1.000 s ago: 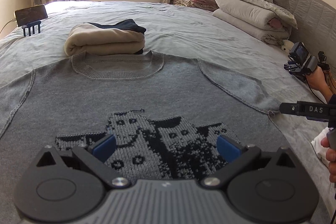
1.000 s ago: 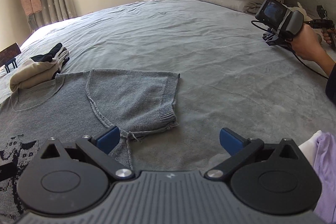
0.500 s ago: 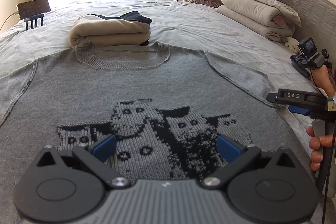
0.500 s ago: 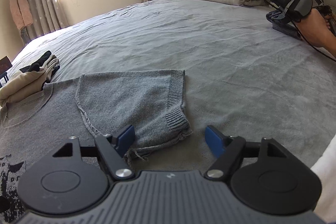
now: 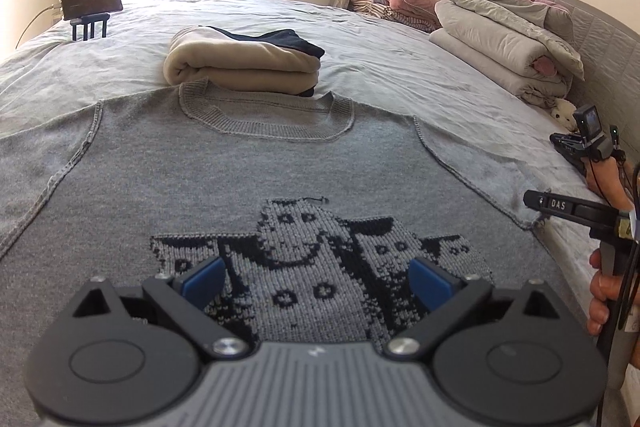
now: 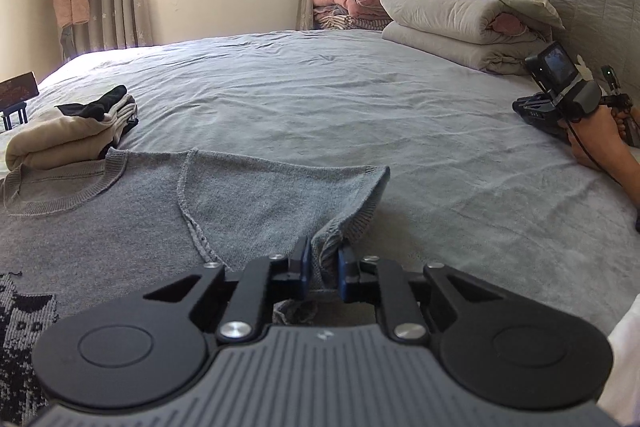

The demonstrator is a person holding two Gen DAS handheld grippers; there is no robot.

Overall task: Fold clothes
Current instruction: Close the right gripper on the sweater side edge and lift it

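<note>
The grey sweater (image 5: 256, 163) lies flat and unfolded on the bed (image 6: 360, 99) beside a folded stack (image 5: 244, 67), its folding just beginning: right tongs (image 6: 323, 263) have just closed on the sleeve cuff (image 6: 352, 223), left tongs (image 5: 316, 277) gape empty above the chest pattern.

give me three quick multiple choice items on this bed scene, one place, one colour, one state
1. Where is the folded beige garment?
A. just beyond the sweater's collar
B. on the pillows
C. on the floor

2. What colour is the sweater?
A. red
B. grey with a dark knitted picture
C. white

3. What is the right hand-held gripper doing?
A. wide open over bare bed
B. shut on the sweater's sleeve
C. holding a phone

Answers: 1 A, it lies right past the neckline; 2 B, grey knit with a dark motif; 3 B, having just been closing, its pads pinch the sleeve cuff.
</note>
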